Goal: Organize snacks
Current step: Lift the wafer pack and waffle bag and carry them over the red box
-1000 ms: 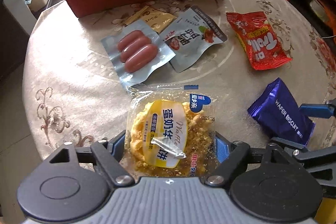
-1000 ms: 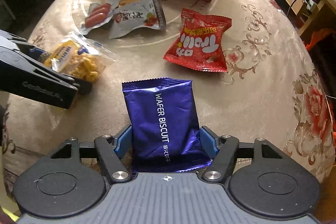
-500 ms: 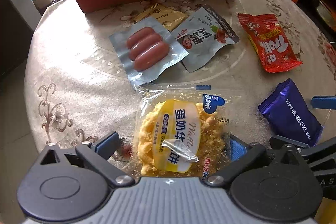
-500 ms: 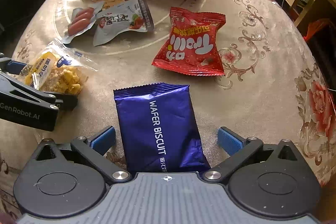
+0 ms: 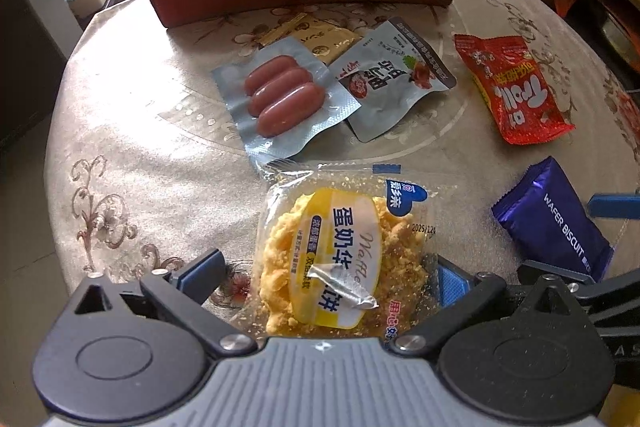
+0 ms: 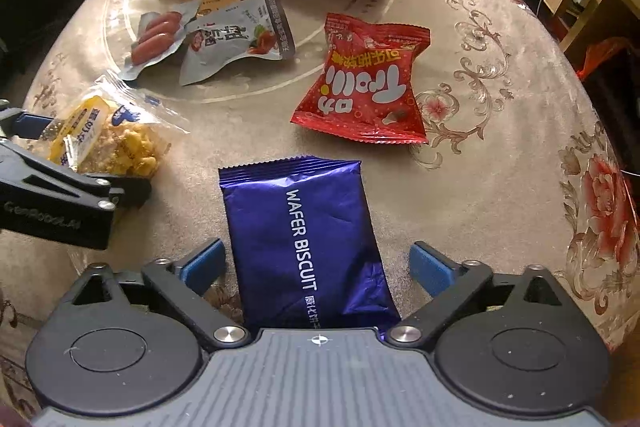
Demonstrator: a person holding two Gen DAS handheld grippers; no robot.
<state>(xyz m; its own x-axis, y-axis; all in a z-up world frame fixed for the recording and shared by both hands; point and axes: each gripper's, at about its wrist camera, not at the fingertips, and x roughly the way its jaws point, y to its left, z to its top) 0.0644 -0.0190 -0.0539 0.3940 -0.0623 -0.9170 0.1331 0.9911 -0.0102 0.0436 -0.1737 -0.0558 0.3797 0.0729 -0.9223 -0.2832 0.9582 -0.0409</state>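
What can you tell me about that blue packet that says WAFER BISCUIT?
The wafer biscuit packet is a glossy, deep blue foil wrapper with white lettering running along its length and a crimped, zigzag far end. It looks sealed, a little creased near the camera. It lies flat on the patterned tablecloth, lengthwise between the blue-padded fingers of the right gripper, which stand open on either side without touching it. No other snack touches it.

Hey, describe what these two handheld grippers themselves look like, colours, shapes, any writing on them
Both look alike. The left gripper and right gripper each have a grey ribbed body with a small crosshair mark, two black round housings with circular caps, black angled linkage arms with silver screws, and blue finger pads. Seen from the right wrist view, the left gripper's black side carries pale lettering, partly blurred, apparently "GenRobot.AI". No cables or sleeves show.
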